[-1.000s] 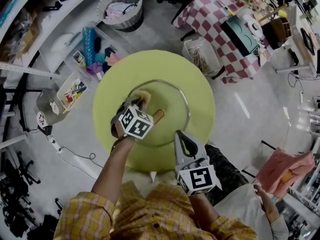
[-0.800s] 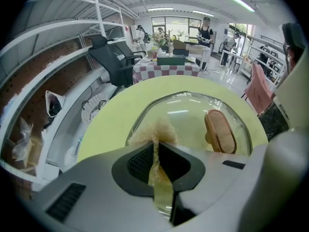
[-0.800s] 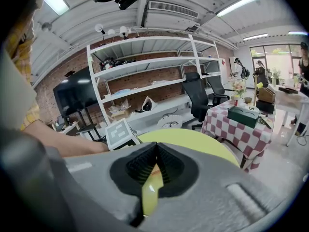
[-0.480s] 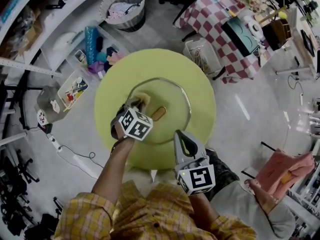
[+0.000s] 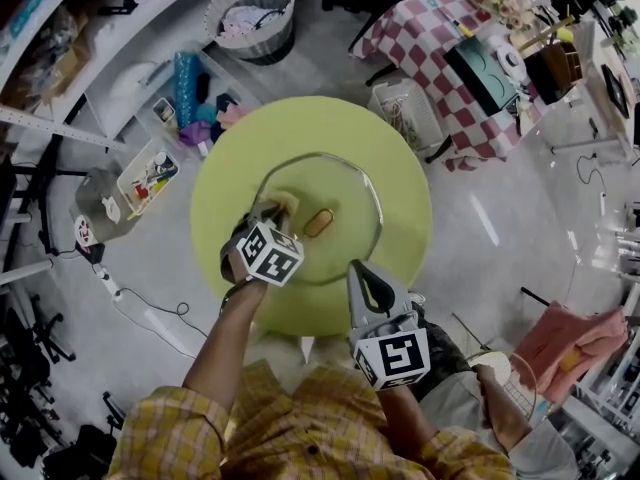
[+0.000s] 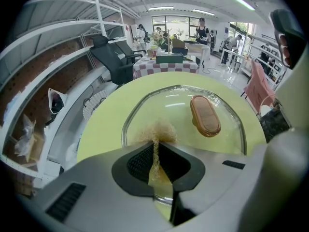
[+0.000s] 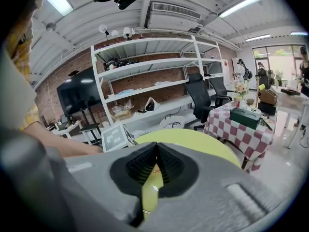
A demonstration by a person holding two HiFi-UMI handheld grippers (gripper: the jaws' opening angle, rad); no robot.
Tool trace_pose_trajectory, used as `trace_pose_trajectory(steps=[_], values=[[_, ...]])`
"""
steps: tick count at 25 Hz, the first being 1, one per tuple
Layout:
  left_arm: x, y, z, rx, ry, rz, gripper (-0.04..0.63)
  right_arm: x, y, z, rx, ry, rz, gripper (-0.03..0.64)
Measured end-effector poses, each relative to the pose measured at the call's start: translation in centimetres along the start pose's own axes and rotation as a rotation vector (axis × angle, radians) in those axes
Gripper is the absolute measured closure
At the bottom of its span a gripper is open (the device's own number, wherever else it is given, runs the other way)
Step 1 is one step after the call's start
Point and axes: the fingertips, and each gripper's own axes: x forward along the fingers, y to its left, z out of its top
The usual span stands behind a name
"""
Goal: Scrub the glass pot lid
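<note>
Sitting on the round yellow-green table (image 5: pixel 400 158), the glass pot lid (image 5: pixel 345 183) is lying flat with its wooden handle (image 5: pixel 319 222) up. The left gripper (image 6: pixel 155 151) is pinching a tan fibrous scrubber (image 6: pixel 157 132) and pressing it onto the lid's near-left part. Scrubbing seems under way, with most of the glass apparently left to cover. The right gripper (image 7: pixel 155 166) is hovering off the lid, jaws pressed together on nothing.

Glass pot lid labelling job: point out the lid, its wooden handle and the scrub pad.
glass pot lid (image 6: pixel 175 105), left gripper view, bare glass
wooden handle (image 6: pixel 205 115), left gripper view, its top middle
scrub pad (image 6: pixel 157 131), left gripper view, its fuzzy tuft
</note>
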Motion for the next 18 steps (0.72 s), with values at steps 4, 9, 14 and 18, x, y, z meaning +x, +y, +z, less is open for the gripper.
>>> trace_pose_trajectory(steps=[4,9,14,18], values=[[-0.3,-0.3,-0.6,-0.008,0.000,0.006,0.561,-0.5,0.3,-0.3,0.026,0.001,0.008,0.620],[-0.6,-0.8,-1.1,-0.019,0.001,0.011,0.561,-1.2,-0.3,-0.8,0.038,0.004,-0.001,0.620],[-0.9,-1.2,-1.9,-0.036,-0.008,0.030,0.561,-1.6,-0.2,-1.0,0.033,0.006,0.005,0.620],[-1.0,-1.7,-2.3,-0.047,-0.007,0.036,0.561,-1.8,0.4,-1.3,0.029,0.011,0.025,0.620]])
